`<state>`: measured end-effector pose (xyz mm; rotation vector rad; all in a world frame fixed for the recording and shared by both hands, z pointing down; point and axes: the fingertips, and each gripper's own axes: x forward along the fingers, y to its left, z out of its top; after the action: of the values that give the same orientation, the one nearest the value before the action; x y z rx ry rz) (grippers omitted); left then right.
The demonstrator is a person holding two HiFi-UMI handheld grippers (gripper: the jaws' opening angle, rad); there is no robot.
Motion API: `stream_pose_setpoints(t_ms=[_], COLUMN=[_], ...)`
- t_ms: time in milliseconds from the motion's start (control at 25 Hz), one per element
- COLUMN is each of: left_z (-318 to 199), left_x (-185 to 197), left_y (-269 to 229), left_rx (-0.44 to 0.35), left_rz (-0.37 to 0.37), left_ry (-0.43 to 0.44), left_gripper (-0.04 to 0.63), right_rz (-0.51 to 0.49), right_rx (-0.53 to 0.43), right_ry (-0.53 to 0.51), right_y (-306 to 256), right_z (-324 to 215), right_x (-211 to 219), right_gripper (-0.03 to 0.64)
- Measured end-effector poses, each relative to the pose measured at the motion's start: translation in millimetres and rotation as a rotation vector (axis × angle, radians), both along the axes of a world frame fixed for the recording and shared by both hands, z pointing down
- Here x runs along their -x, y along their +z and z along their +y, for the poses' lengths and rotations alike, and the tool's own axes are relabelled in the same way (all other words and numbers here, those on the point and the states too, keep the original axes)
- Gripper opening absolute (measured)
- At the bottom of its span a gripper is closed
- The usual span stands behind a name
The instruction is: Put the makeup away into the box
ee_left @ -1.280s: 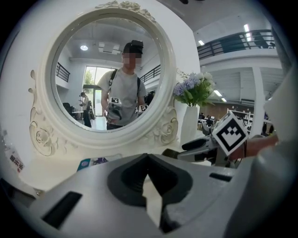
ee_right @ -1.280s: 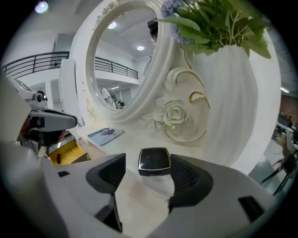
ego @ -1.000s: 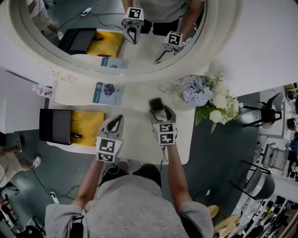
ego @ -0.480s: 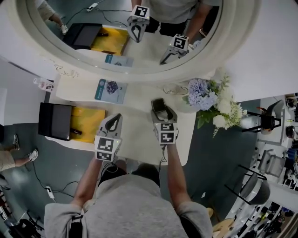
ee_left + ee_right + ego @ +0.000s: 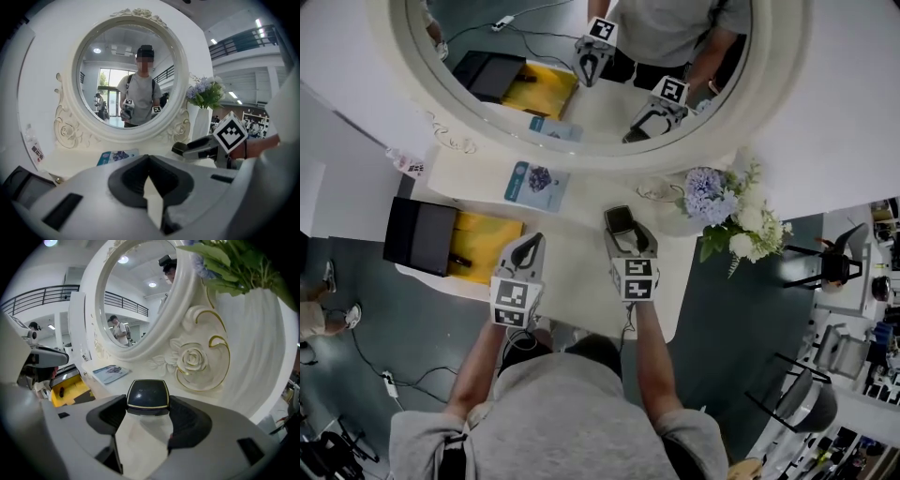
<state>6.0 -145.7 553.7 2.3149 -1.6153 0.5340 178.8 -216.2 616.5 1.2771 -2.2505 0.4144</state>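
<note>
A black square makeup compact with a thin gold rim is held between the jaws of my right gripper, just above the middle of the white vanity table. The box stands open at the table's left end, with a yellow lining and a black lid folded out to the left. A small dark item lies inside it. My left gripper hovers beside the box's right edge with its jaws together and nothing in them.
A large round mirror in an ornate white frame backs the table. A blue booklet lies in front of it. A white vase of flowers stands at the right and a small bottle at the far left.
The head camera has shifted a little, so the scene sits differently in the view. Both grippers stay in much the same places over the table, the right one still holding the compact.
</note>
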Motion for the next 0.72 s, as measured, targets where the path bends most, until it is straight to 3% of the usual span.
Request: stream_pose_setpoints(t_ms=[280,720], left_z=[27.7,87.3], left_x=[35.3,107.7], left_y=[-16.0,-25.2], left_rx=[-0.039,-0.063], left_rz=[-0.006,-0.013], left_ry=[-0.099,-0.28], left_gripper=[0.0,0.0], right_rz=[-0.051,-0.081], right_rx=[-0.067,-0.121], right_ry=[-0.092,-0.318], right_y=[-37.0,-62.2], right_z=[24.7,75.4], right_x=[42.7,143.1], right_gripper=[0.301,0.301])
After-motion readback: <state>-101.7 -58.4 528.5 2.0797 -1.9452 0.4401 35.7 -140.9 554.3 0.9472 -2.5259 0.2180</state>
